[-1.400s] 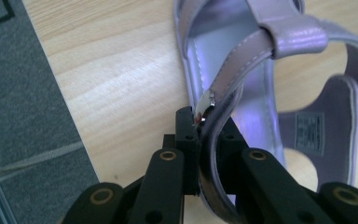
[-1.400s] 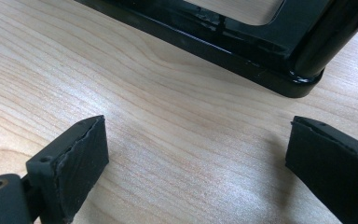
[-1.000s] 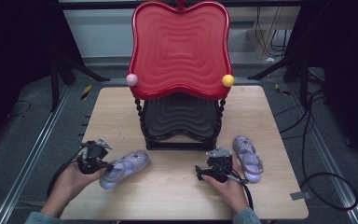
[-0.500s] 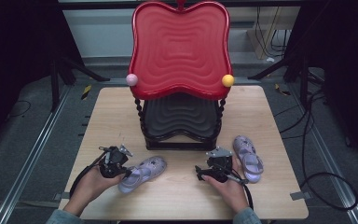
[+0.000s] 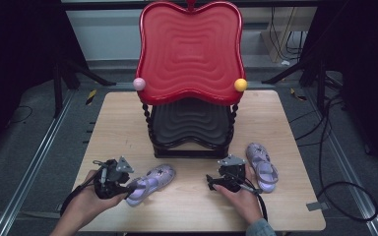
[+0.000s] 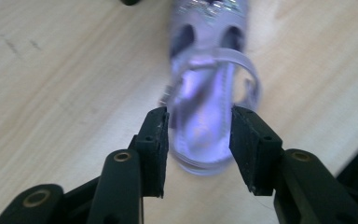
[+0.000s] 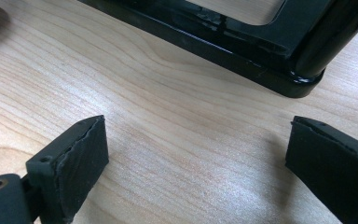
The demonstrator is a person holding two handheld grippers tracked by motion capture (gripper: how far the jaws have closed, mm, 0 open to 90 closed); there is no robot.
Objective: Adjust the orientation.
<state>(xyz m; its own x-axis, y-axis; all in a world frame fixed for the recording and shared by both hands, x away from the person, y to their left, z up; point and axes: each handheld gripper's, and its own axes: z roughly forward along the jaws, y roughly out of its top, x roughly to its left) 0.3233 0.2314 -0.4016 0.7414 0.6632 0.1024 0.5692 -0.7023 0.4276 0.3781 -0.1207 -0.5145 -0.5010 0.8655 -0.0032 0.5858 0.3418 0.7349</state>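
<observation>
Soft lilac jelly sandal [image 6: 205, 135] at lower centre looks light, bendy; left claw [image 6: 199, 144], jaws just opening, straddles its heel, the firmest hold.

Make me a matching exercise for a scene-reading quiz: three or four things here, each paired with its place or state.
Things:
1. lilac sandal by the left gripper
2. lilac sandal at the right
3. pink ball
4. right gripper

Places or states:
A. on the red tray's left corner
B. jaws wide, bare wood between
C. heel between parted jaws
D. lying beside the right hand

Pairs: 1-C, 2-D, 3-A, 4-B
</observation>
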